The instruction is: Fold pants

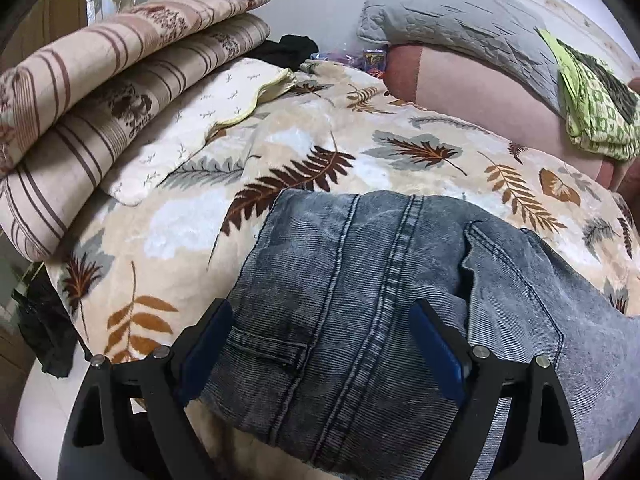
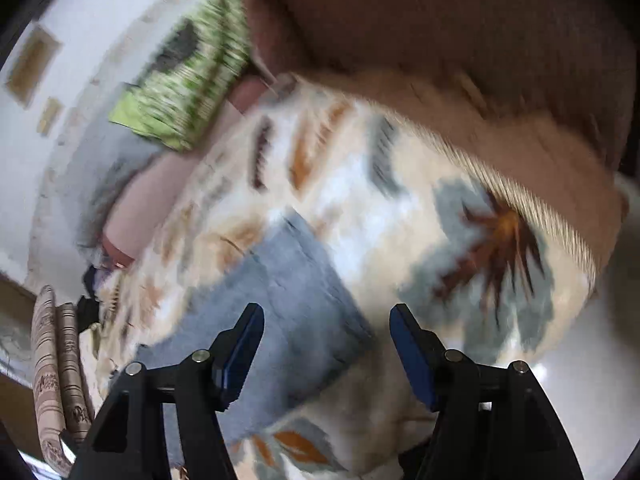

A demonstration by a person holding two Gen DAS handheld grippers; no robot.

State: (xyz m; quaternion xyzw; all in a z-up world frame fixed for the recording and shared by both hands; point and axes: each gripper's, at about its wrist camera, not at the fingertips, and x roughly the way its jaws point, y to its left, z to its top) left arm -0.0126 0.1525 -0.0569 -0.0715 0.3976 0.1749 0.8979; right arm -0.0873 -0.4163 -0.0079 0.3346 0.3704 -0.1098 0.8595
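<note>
Denim pants [image 1: 360, 300] on leaf blanket [image 1: 180, 248], both tools open, no legible txt

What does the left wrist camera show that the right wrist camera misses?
Left wrist only: sharp seams and a back pocket on the faded blue-grey denim pants, between the open left gripper, plus a grey quilted pillow. Right wrist only: the open right gripper and a brown plush blanket; its picture is blurred. Both: the pants, the leaf-print fleece blanket, the green patterned cloth, the striped folded bedding.
</note>
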